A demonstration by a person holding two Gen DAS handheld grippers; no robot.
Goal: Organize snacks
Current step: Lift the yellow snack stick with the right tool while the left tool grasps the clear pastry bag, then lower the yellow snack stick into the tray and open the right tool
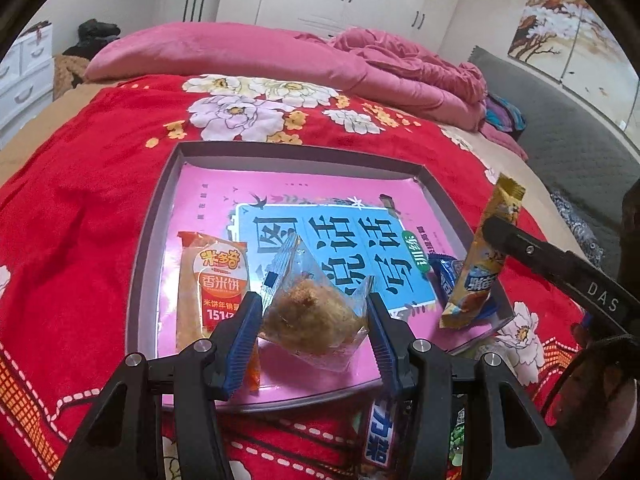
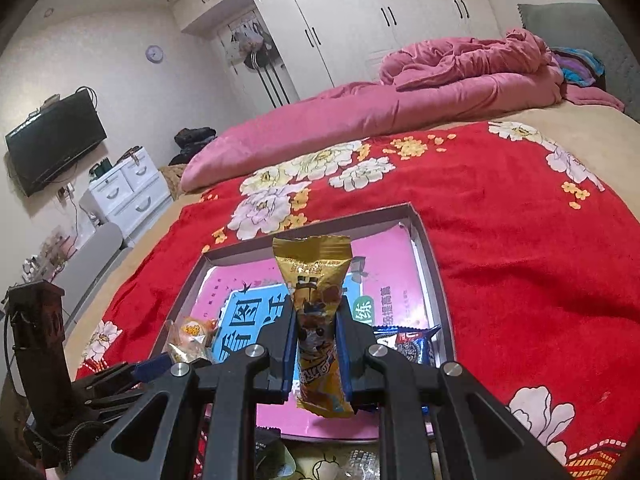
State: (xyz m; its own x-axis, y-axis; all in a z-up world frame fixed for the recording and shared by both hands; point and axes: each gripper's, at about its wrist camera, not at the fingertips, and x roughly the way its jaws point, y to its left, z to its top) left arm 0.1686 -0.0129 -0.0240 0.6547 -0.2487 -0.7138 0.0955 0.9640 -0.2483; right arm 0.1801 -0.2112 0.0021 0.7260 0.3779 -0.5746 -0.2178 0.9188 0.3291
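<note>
A shallow grey-rimmed box (image 1: 160, 200) with a pink and blue printed floor lies on the red flowered blanket. Inside, an orange rice cracker pack (image 1: 212, 280) lies at the left and a blue snack pack (image 1: 446, 276) at the right. My left gripper (image 1: 314, 320) is open, its blue pads on either side of a clear bag holding a brown floss cake (image 1: 312, 312) that rests on the box floor. My right gripper (image 2: 318, 344) is shut on a yellow snack stick (image 2: 316, 308), held upright above the box; the stick also shows in the left wrist view (image 1: 480, 256).
More wrapped snacks (image 1: 380, 436) lie on the blanket in front of the box's near edge. A pink quilt (image 1: 248, 56) is piled at the far side of the bed. White drawers (image 2: 128, 188) and a TV (image 2: 52, 140) stand to the left.
</note>
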